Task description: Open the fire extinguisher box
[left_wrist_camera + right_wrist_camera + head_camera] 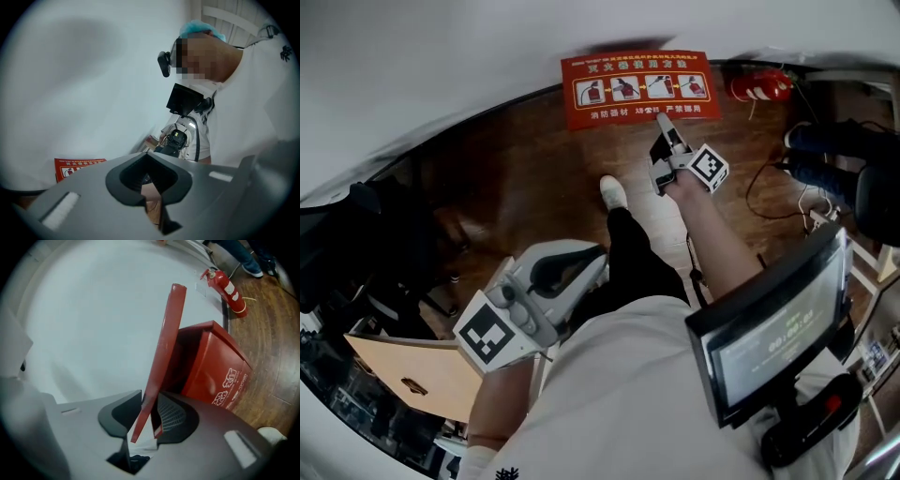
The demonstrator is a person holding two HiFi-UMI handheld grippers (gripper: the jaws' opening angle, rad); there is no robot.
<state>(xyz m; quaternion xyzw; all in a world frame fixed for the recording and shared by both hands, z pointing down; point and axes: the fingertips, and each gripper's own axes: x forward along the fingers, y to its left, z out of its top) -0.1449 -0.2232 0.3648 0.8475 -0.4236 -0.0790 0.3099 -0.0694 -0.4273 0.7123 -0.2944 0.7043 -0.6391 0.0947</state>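
Observation:
The fire extinguisher box is red. Its lid (639, 89), printed with instruction pictures, is seen face-on in the head view against the white wall. My right gripper (664, 131) reaches its lower edge. In the right gripper view the lid (164, 348) stands raised and edge-on above the box body (213, 362). The right gripper (149, 420) is shut on the lid's lower edge, with a pad on each side of it. My left gripper (591, 267) hangs low by my leg with its jaws together and nothing in them. In the left gripper view this gripper (152, 187) points back at me.
A red fire extinguisher (759, 86) lies on the wooden floor to the right of the box, also seen in the right gripper view (227, 289). Cables (778, 187) trail over the floor at right. A cardboard box (412, 375) sits at lower left. My shoe (614, 192) is just short of the box.

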